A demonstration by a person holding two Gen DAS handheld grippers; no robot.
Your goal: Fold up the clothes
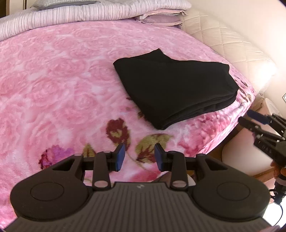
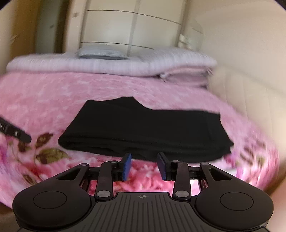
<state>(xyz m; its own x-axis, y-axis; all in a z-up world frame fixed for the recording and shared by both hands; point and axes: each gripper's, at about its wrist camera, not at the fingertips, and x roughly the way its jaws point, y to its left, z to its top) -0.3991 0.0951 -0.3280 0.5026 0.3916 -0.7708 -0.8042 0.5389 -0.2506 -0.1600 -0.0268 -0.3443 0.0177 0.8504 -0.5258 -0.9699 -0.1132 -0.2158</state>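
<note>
Blanket (image 1: pixel 53 75), pink with a rose pattern, covers the bed under me from the left edge across. At the far left top a striped quilt (image 1: pixel 71 16) lies folded along the head of the bed, with a pillow (image 2: pixel 101 51) on it in my right wrist view. My left gripper (image 1: pixel 139 157) hangs above the flower print near the bed's front edge, jaws apart and empty, the blue pads (image 1: pixel 121 157) facing each other with blanket showing between them. Further right, ahead of both my grippers, the black garment (image 1: pixel 171 89) lies folded in a thick stack on the blanket, near the bed's right corner, its layered edges facing me. My right gripper (image 2: pixel 144 166) hovers just in front of that folded edge, jaws apart, nothing between them; I cannot tell whether the tips touch the cloth. From my left view it shows at the far right (image 1: pixel 259 125), beyond the bed's corner. A padded cream headboard (image 1: pixel 223 35) curves along the right side.
</note>
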